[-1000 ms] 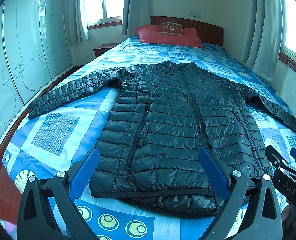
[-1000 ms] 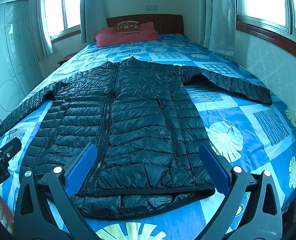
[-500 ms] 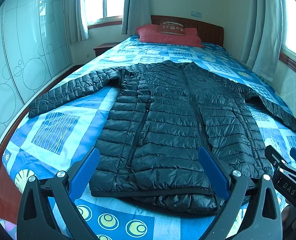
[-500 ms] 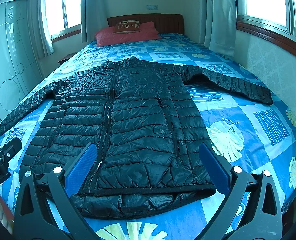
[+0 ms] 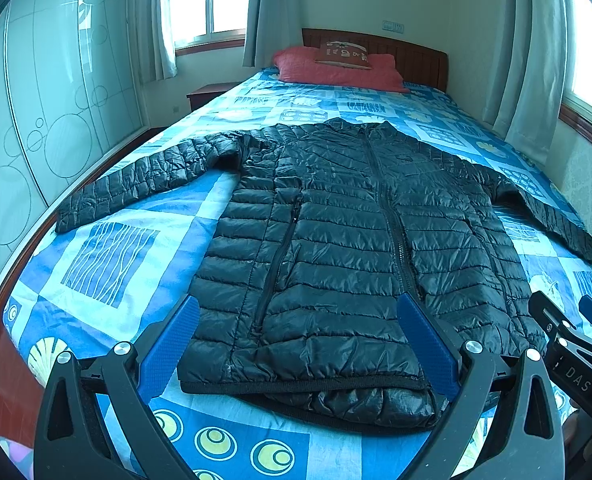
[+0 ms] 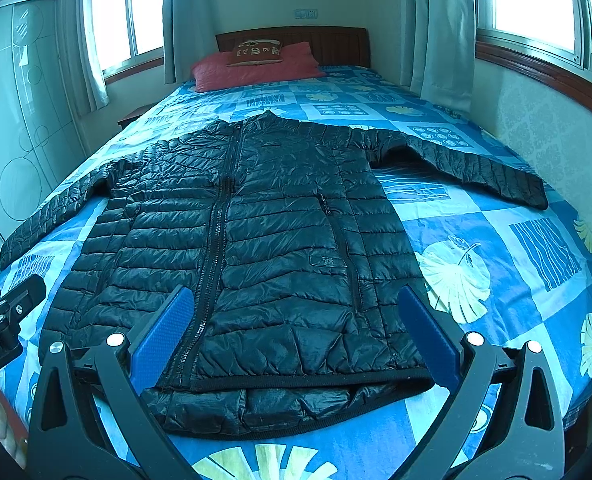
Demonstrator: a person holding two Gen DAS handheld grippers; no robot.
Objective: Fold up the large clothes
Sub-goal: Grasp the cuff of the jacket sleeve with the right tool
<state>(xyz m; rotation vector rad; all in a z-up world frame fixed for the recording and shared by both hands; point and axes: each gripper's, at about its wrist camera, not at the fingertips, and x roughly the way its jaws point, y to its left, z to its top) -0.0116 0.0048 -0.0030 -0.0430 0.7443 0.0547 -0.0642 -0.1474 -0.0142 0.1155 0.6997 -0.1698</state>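
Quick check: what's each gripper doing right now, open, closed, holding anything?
Left gripper: open, holding nothing, above the jacket hem.
Right gripper: open, holding nothing, also above the hem.

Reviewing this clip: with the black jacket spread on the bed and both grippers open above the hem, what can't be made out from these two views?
- Back of the jacket: hidden in both views, pressed against the bed.
- Lettering on the small cushion: too small to read.
- Right gripper in the left wrist view: cut off by the right edge.
- Left gripper in the right wrist view: cut off by the left edge.
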